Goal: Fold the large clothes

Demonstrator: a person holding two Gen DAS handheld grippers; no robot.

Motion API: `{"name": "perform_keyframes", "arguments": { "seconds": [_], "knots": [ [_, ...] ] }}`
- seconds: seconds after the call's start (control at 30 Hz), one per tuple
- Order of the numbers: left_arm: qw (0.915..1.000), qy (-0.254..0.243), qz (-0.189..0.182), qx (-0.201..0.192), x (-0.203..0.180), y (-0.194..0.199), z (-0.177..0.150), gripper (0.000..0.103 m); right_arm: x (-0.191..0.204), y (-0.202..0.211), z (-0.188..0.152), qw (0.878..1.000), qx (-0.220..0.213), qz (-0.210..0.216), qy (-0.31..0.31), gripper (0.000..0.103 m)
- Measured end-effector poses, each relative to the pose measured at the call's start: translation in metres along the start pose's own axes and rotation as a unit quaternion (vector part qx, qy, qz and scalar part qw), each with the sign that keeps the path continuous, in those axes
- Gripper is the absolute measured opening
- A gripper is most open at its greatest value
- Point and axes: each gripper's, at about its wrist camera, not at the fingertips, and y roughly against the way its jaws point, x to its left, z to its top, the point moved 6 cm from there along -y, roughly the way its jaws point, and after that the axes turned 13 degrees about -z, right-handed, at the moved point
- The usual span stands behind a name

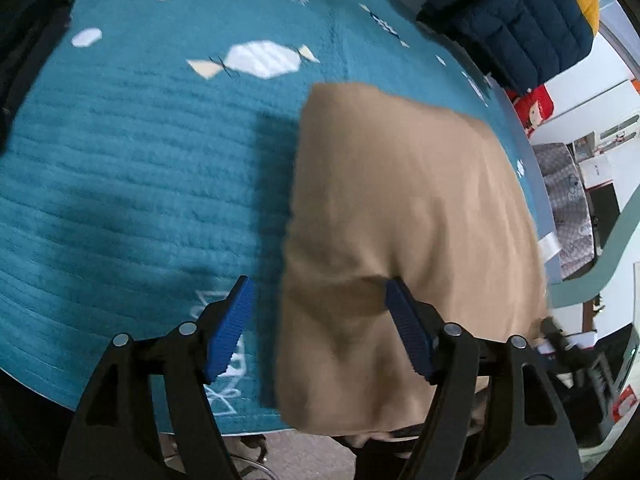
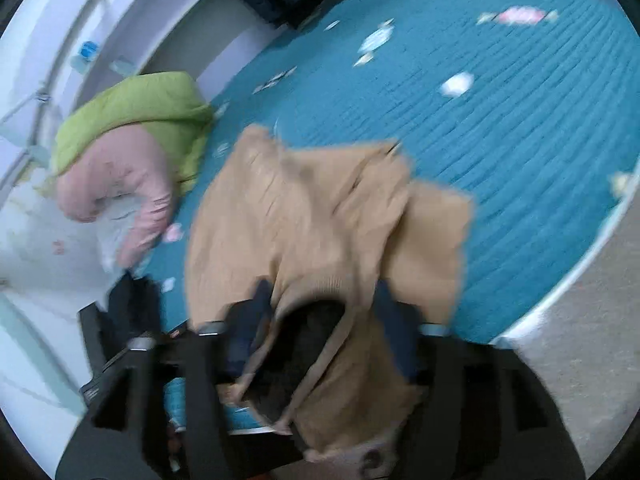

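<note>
A tan knit garment [image 1: 400,200] lies on the teal quilted bed cover [image 1: 140,160], its near end hanging over the bed's front edge. My left gripper [image 1: 320,330] stands open above that near part, its blue pads wide apart with cloth lying loose between them. In the right wrist view the same tan garment [image 2: 312,208] is rumpled, and its ribbed neckline gapes between the fingers of my right gripper [image 2: 322,328]. Those jaws stand apart in a blurred picture and do not pinch the cloth.
A folded navy puffer jacket [image 1: 516,20] sits at the bed's far right corner. A green jacket [image 2: 140,108] and a pink one [image 2: 116,176] are heaped at the bed's edge. Dark clothing [image 1: 24,40] lies at the left. Grey floor [image 2: 592,300] borders the bed.
</note>
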Motion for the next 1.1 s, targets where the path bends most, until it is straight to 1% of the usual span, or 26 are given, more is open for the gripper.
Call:
{"name": "perform_keyframes", "arguments": {
  "seconds": [0.07, 0.1, 0.13, 0.17, 0.2, 0.27, 0.33, 0.47, 0.53, 0.57, 0.67, 0.7, 0.73, 0.77, 0.8, 0.87, 0.9, 1.0, 1.03, 1.1],
  "knots": [
    [1.0000, 0.000, 0.002, 0.005, -0.001, -0.005, -0.003, 0.070, -0.006, 0.007, 0.015, 1.000, -0.007, 0.004, 0.002, 0.075],
    [1.0000, 0.001, -0.002, 0.006, -0.002, -0.006, -0.005, 0.070, -0.006, 0.008, 0.025, 1.000, -0.004, 0.015, 0.006, 0.076],
    [1.0000, 0.002, -0.003, 0.005, -0.002, -0.006, -0.005, 0.070, -0.003, 0.005, 0.035, 1.000, 0.005, 0.022, 0.017, 0.077],
    [1.0000, 0.004, -0.004, 0.005, -0.001, -0.007, -0.005, 0.070, 0.000, 0.000, 0.040, 0.999, 0.017, 0.025, 0.032, 0.083],
    [1.0000, 0.006, -0.004, 0.005, -0.001, -0.008, -0.005, 0.070, 0.008, -0.011, 0.048, 0.997, 0.036, 0.033, 0.057, 0.084],
    [0.9999, 0.007, -0.003, 0.007, -0.001, -0.008, -0.005, 0.070, 0.019, -0.034, 0.060, 0.993, 0.056, 0.039, 0.098, 0.084],
    [1.0000, 0.005, -0.001, 0.008, -0.002, -0.007, -0.006, 0.070, 0.027, -0.058, 0.066, 0.988, 0.091, 0.026, 0.126, 0.084],
    [0.9999, 0.000, 0.004, 0.010, -0.004, -0.009, -0.005, 0.070, 0.044, -0.085, 0.071, 0.976, 0.116, 0.023, 0.182, 0.085],
    [0.9999, -0.001, 0.006, 0.012, -0.005, -0.010, -0.005, 0.070, 0.049, -0.100, 0.070, 0.969, 0.141, 0.030, 0.201, 0.085],
    [0.9999, -0.002, 0.007, 0.013, -0.006, -0.011, -0.005, 0.070, 0.048, -0.109, 0.070, 0.966, 0.148, 0.028, 0.210, 0.085],
    [0.9998, -0.007, 0.009, 0.018, -0.008, -0.014, -0.003, 0.070, 0.042, -0.134, 0.060, 0.952, 0.199, 0.029, 0.229, 0.085],
    [0.9997, -0.009, 0.010, 0.020, -0.009, -0.014, -0.002, 0.070, 0.040, -0.138, 0.058, 0.949, 0.209, 0.032, 0.234, 0.086],
    [0.9996, -0.012, 0.009, 0.022, -0.010, -0.015, -0.003, 0.070, 0.037, -0.144, 0.055, 0.946, 0.218, 0.036, 0.237, 0.087],
    [0.9996, -0.013, 0.008, 0.024, -0.011, -0.017, -0.002, 0.070, 0.031, -0.151, 0.054, 0.944, 0.227, 0.038, 0.235, 0.093],
    [0.9996, -0.014, 0.006, 0.025, -0.012, -0.018, -0.002, 0.070, 0.028, -0.155, 0.053, 0.944, 0.234, 0.045, 0.228, 0.094],
    [0.9995, -0.016, 0.005, 0.027, -0.011, -0.019, -0.001, 0.070, 0.020, -0.165, 0.048, 0.940, 0.266, 0.084, 0.197, 0.094],
    [0.9995, -0.017, 0.003, 0.027, -0.011, -0.020, -0.001, 0.070, 0.017, -0.167, 0.048, 0.939, 0.273, 0.098, 0.186, 0.095],
    [0.9997, -0.009, -0.004, 0.024, -0.004, -0.017, 0.003, 0.074, 0.013, -0.169, 0.044, 0.936, 0.282, 0.129, 0.168, 0.096],
    [0.9998, -0.003, -0.003, 0.018, 0.000, -0.014, 0.005, 0.079, 0.013, -0.169, 0.043, 0.934, 0.283, 0.136, 0.168, 0.096],
    [0.9999, 0.015, -0.003, -0.002, 0.010, -0.007, 0.011, 0.080, 0.011, -0.166, 0.040, 0.931, 0.288, 0.151, 0.167, 0.096]
  ]
}}
